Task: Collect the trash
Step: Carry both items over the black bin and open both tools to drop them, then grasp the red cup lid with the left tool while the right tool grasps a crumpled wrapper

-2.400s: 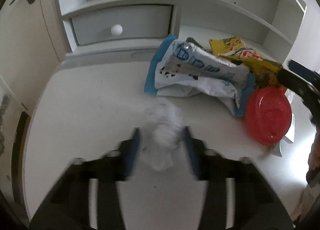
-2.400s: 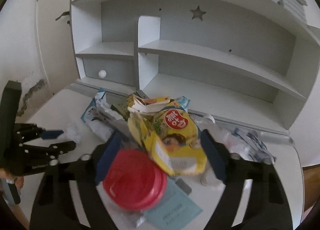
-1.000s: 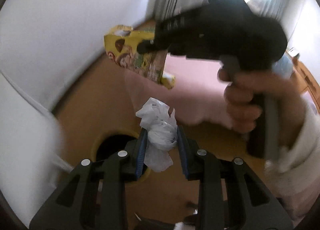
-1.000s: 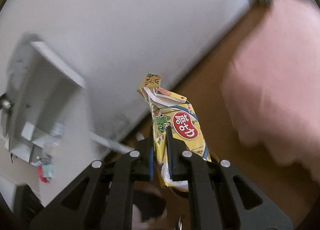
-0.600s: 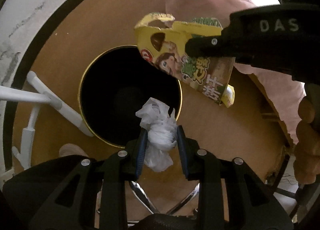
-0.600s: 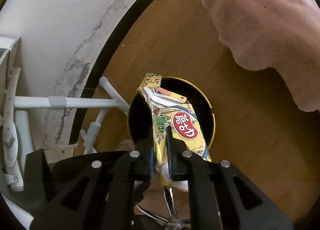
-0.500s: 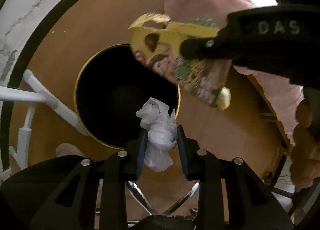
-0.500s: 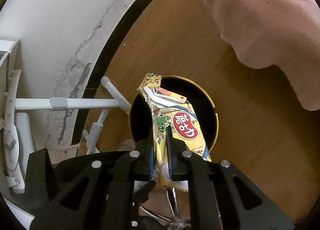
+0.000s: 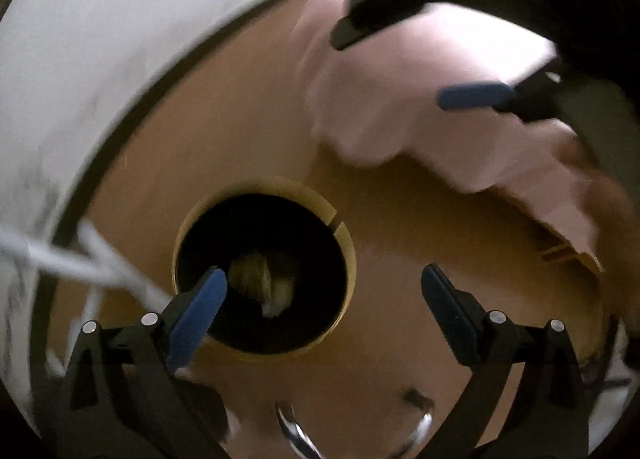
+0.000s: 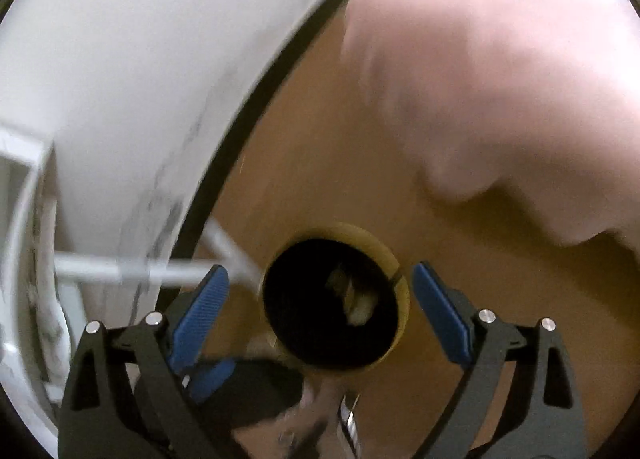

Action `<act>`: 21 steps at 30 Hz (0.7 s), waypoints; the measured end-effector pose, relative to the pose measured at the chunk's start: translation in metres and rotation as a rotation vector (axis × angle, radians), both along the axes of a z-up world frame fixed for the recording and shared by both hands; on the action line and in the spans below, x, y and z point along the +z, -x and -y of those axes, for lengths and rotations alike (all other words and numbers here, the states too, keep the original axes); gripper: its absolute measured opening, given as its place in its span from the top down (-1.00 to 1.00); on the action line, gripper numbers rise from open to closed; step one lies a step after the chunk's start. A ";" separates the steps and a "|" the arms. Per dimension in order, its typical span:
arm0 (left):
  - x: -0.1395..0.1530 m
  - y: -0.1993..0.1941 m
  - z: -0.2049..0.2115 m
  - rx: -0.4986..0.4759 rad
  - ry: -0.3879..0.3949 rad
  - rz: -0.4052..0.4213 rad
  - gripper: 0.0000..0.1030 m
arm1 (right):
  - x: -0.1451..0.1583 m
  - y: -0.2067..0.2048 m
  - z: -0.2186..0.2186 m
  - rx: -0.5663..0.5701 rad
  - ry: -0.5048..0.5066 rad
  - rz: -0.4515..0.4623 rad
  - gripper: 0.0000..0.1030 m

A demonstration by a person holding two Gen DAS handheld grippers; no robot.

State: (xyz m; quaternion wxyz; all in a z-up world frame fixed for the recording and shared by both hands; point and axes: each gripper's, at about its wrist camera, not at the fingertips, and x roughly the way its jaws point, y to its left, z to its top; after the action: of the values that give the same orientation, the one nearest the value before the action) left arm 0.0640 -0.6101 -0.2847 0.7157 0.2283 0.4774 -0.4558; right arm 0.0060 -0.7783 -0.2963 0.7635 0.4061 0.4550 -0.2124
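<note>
A round bin with a gold rim (image 9: 344, 227) stands on the wooden floor, its inside black. Dropped trash (image 9: 264, 283) lies at its bottom, yellowish and pale; it also shows in the right wrist view (image 10: 352, 295). My left gripper (image 9: 322, 299) is open and empty above the bin. My right gripper (image 10: 320, 295) is open and empty, straddling the bin (image 10: 402, 283) from above. In the left wrist view the right gripper's blue pad (image 9: 472, 96) shows at the upper right.
A pink blanket (image 9: 420, 107) hangs at the upper right, also in the right wrist view (image 10: 500, 79). A white wall (image 10: 140, 59) with a dark baseboard runs on the left. White desk legs (image 10: 132, 267) stand left of the bin. A chrome chair base (image 9: 296, 435) is below.
Both grippers opened. The crumpled white tissue left my left gripper and the yellow snack bag left my right gripper; both now lie in the bin. The views are blurred with motion.
</note>
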 end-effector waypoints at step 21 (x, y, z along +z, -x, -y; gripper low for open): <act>0.258 -0.101 -0.431 1.031 0.131 0.532 -0.87 | 0.243 -0.067 -0.236 0.270 0.629 0.516 -0.87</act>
State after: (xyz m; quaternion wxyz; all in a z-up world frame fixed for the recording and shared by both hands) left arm 0.1655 -0.1788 -0.0267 0.9529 0.0285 0.3018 -0.0043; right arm 0.0734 -0.5421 -0.0528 0.9599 0.1303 0.2112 -0.1305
